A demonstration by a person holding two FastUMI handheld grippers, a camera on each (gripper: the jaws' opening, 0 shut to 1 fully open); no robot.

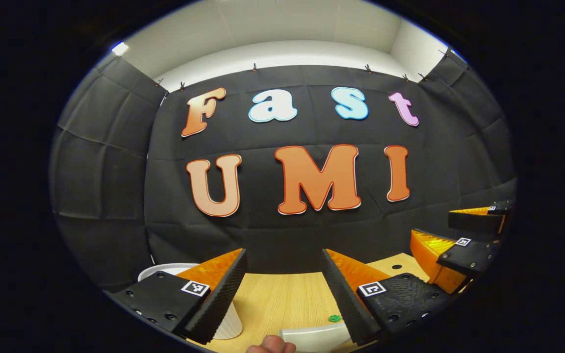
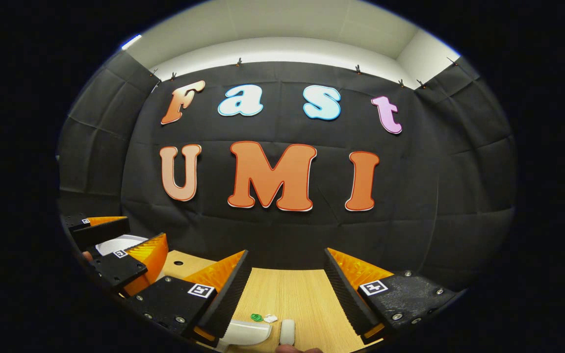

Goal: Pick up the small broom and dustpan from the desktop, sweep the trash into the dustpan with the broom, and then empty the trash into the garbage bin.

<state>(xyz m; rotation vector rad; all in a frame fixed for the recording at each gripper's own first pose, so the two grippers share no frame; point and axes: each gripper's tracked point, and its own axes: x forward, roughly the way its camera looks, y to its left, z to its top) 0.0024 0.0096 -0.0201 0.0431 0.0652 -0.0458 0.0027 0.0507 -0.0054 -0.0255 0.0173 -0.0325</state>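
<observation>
Both your left tongs [image 1: 285, 284] and right tongs [image 2: 287, 287] gape empty above the worktop [image 2: 292, 294], with the dustpan [image 2: 245, 333] below the right tongs.

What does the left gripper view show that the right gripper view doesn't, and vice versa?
Left gripper view: the right gripper at far right, fingers apart, and the ribbed side of the white bin up close. Right gripper view: the left gripper at far left, open, and a white scrap beside the green scrap. Both: the wooden desk, the green scrap, the bin, and open fingers holding nothing.
</observation>
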